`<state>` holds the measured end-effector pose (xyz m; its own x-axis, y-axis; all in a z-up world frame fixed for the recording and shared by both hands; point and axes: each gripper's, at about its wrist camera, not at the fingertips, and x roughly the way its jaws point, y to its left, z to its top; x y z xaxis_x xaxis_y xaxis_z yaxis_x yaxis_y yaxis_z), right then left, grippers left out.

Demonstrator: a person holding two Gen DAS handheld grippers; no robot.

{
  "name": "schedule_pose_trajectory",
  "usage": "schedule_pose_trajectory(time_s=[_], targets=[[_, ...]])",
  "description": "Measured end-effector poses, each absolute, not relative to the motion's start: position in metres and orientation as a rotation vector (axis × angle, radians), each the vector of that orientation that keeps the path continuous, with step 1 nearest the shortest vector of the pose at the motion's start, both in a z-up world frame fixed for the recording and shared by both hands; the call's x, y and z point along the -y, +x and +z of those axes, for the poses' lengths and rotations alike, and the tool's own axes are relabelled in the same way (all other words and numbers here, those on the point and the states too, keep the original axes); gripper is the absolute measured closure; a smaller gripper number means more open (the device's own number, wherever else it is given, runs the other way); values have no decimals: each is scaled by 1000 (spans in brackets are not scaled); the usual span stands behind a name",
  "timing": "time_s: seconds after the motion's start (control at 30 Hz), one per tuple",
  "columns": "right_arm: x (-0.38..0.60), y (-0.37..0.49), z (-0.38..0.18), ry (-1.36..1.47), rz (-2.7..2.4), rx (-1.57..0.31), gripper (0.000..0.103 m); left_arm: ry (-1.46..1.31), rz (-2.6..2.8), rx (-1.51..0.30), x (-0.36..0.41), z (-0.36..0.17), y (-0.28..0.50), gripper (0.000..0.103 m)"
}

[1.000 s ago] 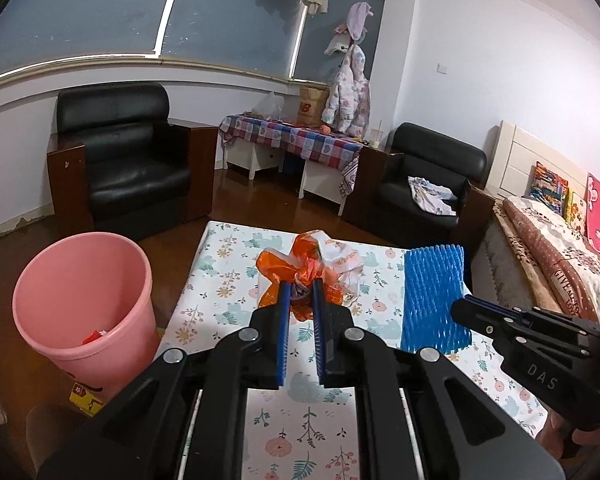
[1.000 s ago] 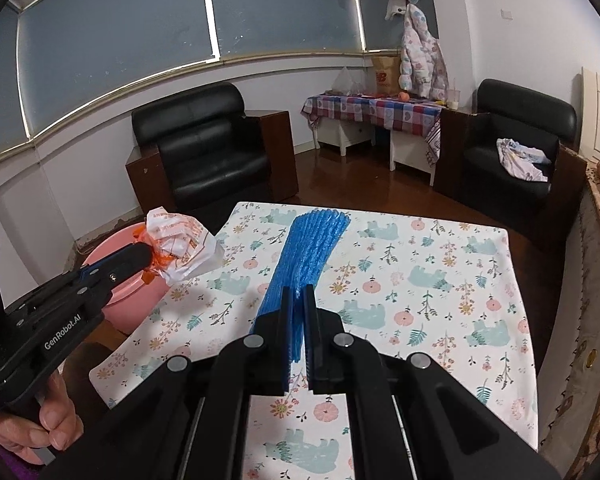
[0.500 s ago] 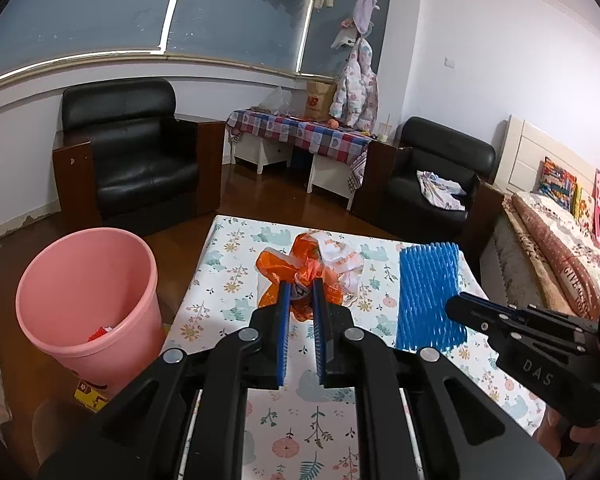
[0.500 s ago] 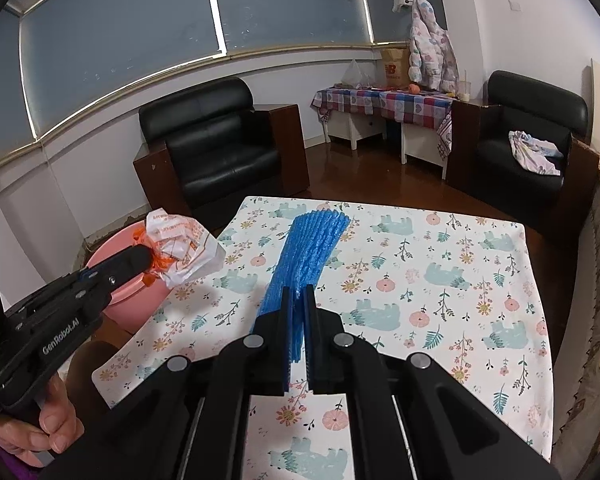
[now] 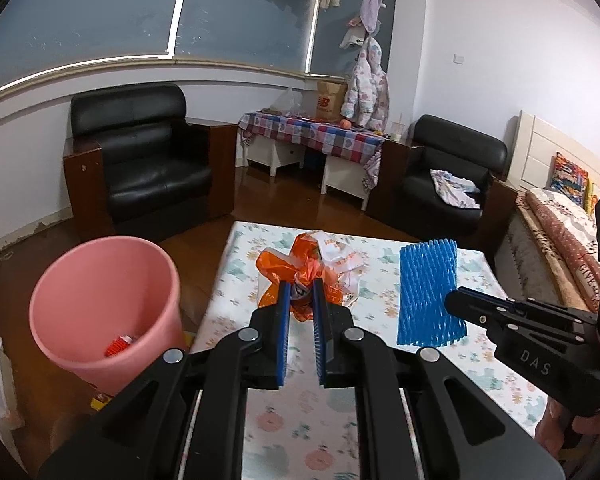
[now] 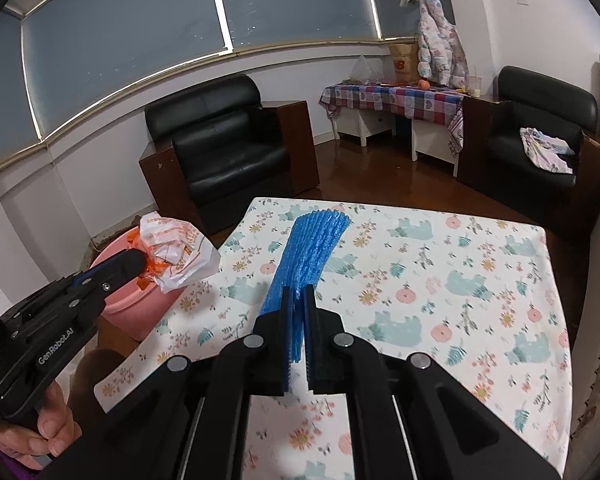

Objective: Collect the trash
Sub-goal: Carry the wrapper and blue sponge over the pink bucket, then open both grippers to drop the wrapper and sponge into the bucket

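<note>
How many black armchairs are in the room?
2. One armchair stands below the window, behind the pink bin. The other armchair, right of the checkered table, has cloth on its seat.

Even indoor light, fisheye-warped edges

2 black armchairs (image 5: pixel 148 168), checked-cloth side table (image 5: pixel 312 136), floral tablecloth (image 6: pixel 440 280), hanging child's jacket (image 5: pixel 366 96)
</note>
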<state>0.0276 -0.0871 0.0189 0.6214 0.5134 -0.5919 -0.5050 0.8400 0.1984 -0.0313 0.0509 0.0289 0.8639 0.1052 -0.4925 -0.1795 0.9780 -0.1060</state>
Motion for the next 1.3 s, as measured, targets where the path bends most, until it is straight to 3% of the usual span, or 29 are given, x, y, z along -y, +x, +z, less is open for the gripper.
schedule_pose_trajectory(time_s=[0.67,1.3], targets=[[-96,64,12,-159,884,-696,98,-255,518,-550,-205,15,-35,93],[-190,68,-29,-303,970,-748,98,-335,612,-629,-270,-21,-46,93]])
